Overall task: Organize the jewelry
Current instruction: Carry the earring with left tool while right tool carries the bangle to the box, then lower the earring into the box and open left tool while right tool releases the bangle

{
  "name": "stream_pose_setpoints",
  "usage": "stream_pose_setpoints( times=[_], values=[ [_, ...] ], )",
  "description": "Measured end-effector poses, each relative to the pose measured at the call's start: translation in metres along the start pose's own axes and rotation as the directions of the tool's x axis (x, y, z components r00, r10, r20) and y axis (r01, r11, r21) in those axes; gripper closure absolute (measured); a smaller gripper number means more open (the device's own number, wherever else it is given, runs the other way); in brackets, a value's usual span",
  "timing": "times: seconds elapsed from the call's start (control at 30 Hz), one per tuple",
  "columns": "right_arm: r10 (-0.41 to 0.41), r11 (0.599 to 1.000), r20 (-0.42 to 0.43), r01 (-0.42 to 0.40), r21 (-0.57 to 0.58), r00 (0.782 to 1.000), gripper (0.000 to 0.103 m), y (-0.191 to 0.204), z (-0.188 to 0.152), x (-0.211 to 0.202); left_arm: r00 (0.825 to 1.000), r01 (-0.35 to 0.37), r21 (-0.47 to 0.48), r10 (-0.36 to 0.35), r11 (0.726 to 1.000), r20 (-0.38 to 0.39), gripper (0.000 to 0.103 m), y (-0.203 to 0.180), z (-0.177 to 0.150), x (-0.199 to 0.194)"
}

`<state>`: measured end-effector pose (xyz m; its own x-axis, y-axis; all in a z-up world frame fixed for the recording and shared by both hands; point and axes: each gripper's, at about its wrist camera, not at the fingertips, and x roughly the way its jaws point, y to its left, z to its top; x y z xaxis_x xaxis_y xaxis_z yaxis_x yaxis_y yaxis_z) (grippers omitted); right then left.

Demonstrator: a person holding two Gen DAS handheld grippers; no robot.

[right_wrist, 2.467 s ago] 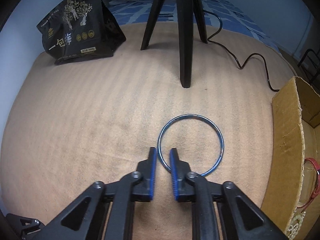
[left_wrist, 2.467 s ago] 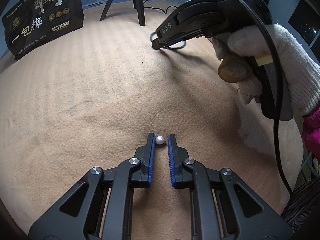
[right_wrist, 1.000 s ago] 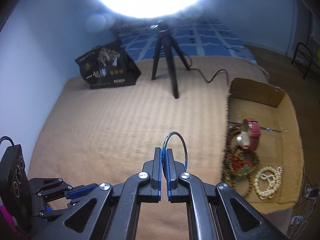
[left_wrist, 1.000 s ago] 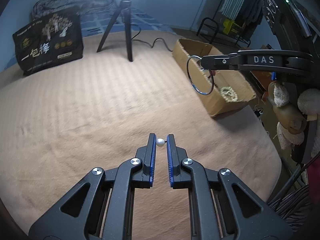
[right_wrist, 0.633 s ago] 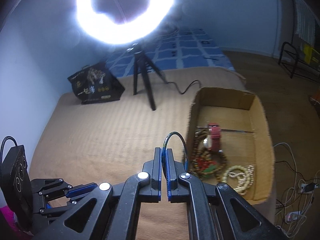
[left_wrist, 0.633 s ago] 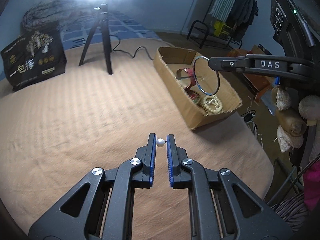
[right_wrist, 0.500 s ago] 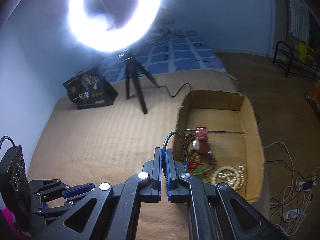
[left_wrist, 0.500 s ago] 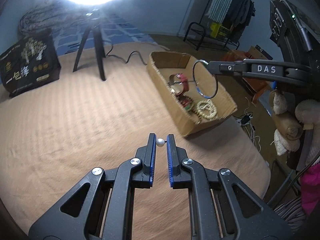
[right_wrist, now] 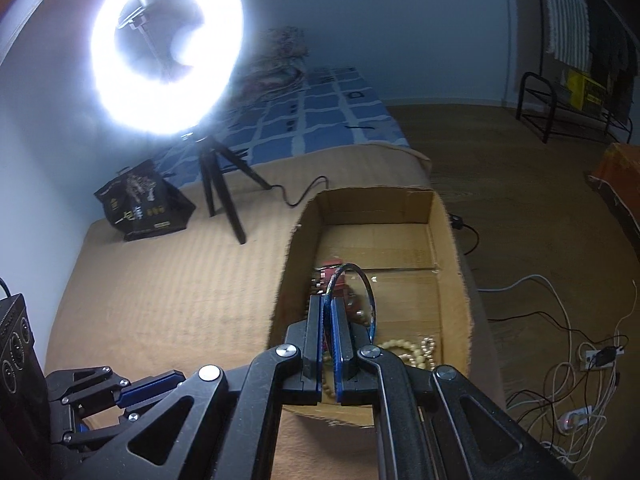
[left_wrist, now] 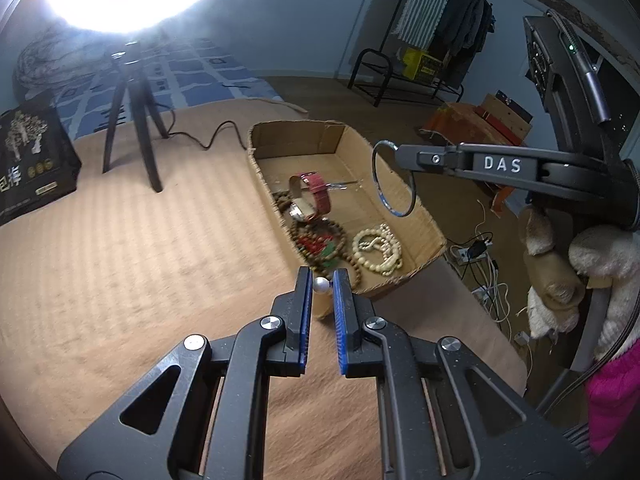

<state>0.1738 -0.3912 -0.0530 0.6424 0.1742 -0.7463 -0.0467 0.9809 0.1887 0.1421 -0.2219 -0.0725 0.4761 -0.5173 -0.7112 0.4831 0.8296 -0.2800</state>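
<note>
My left gripper [left_wrist: 321, 280] is shut on a small white pearl [left_wrist: 321, 285], held in the air just short of the near corner of a cardboard box [left_wrist: 424, 220]. My right gripper [right_wrist: 328, 304] is shut on a thin blue bangle [right_wrist: 370, 300], which hangs upright above the box [right_wrist: 456, 280]; the left wrist view shows this bangle [left_wrist: 380, 196] over the box's right wall. Inside the box lie a red watch [left_wrist: 318, 196], brown bead strings [left_wrist: 320, 240] and a cream bead bracelet [left_wrist: 378, 248].
The box sits at the right edge of a tan blanket [left_wrist: 120, 260]. A ring light on a black tripod [left_wrist: 138, 120] and a black printed bag [left_wrist: 28, 164] stand at the far left. Cables and a power strip [right_wrist: 576, 412] lie on the floor right of the bed.
Both grippers have travelled right towards the box, each keeping its hold. The bangle has come from beside the box to over its inside, and the pearl has reached the box's near corner.
</note>
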Motion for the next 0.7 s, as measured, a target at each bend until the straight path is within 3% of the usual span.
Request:
stream_pose_setpoints(
  times=[0.7],
  values=[
    [-0.035,0.999,-0.028,0.036,0.034,0.999,0.102,-0.029,0.007,0.027,1.000,0.001,0.010,-0.001,1.000,0.014,0.094,-0.025,0.023,0.039]
  ],
)
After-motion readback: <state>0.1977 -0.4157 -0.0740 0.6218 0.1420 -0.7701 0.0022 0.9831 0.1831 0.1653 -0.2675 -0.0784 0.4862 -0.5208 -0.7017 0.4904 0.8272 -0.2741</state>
